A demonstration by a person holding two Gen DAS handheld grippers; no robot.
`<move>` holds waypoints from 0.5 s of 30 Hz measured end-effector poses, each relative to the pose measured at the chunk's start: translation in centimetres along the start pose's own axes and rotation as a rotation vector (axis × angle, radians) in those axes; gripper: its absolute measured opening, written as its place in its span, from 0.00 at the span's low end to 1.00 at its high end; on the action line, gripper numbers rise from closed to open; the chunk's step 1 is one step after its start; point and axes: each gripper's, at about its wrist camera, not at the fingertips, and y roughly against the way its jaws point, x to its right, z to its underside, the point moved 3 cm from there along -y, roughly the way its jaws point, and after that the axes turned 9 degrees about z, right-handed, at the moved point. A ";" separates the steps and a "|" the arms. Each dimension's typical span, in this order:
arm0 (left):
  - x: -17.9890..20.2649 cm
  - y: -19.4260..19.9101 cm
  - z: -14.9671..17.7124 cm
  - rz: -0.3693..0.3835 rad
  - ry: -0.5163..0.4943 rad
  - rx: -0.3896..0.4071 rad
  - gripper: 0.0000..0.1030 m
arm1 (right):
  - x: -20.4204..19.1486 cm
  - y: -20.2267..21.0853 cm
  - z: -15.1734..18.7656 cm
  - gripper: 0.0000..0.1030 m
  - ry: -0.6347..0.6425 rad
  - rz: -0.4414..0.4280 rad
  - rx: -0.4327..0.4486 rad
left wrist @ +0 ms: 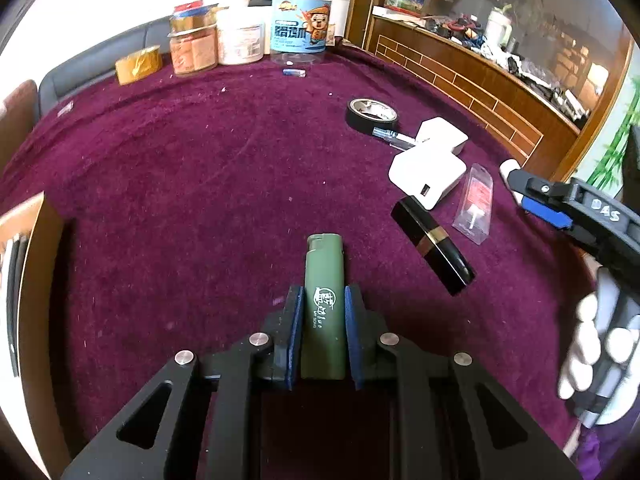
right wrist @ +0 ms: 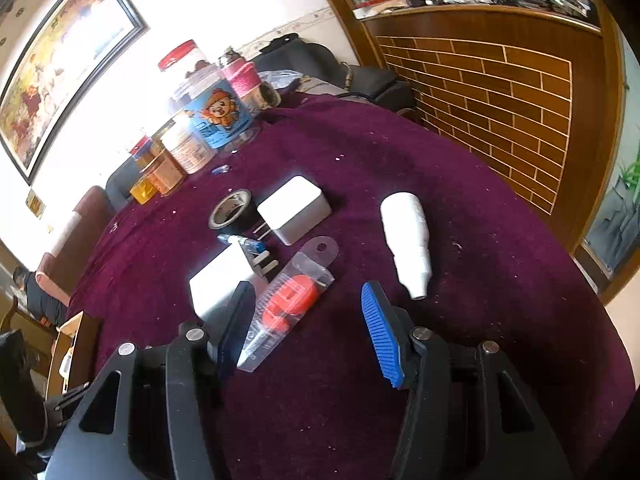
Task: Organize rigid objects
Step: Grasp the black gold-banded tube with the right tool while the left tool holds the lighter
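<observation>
My left gripper (left wrist: 322, 294) is shut on a green lighter (left wrist: 324, 304) and holds it over the purple tablecloth (left wrist: 192, 184). To its right lie a black case with a gold band (left wrist: 432, 246), two white chargers (left wrist: 426, 172), a clear blister pack (left wrist: 474, 204), a small pen (left wrist: 394, 138) and a black tape roll (left wrist: 372, 114). My right gripper (right wrist: 306, 312) is open above the blister pack with red contents (right wrist: 286, 304). A white bottle (right wrist: 408, 240) lies just ahead of it to the right. The chargers (right wrist: 294, 210), pen (right wrist: 242, 242) and tape roll (right wrist: 232, 210) lie beyond.
Several jars and tubs (left wrist: 236, 36) and a gold box (left wrist: 138, 64) stand at the table's far edge, with a small blue item (left wrist: 294, 73) in front. A wooden counter (left wrist: 480, 80) runs along the right. A wooden box edge (left wrist: 24, 264) is at the left.
</observation>
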 end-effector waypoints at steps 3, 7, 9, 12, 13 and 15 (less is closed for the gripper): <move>-0.4 2.5 0.8 0.023 0.028 0.046 0.16 | -0.2 -0.1 0.0 0.53 0.008 0.004 -0.005; -1.0 7.4 2.0 0.059 0.066 0.130 0.16 | -1.5 -0.1 0.5 0.53 0.074 -0.015 -0.067; -1.6 9.8 2.7 0.064 0.081 0.172 0.16 | -3.4 0.8 1.4 0.53 0.126 -0.068 -0.091; -2.9 12.8 3.7 0.055 0.120 0.242 0.16 | -7.0 1.1 3.2 0.52 0.260 -0.099 -0.132; -3.4 13.5 4.0 0.051 0.136 0.260 0.16 | -8.0 0.9 3.6 0.52 0.296 -0.096 -0.141; -4.2 14.5 4.4 0.048 0.160 0.283 0.16 | -10.2 0.1 4.6 0.52 0.391 -0.054 -0.162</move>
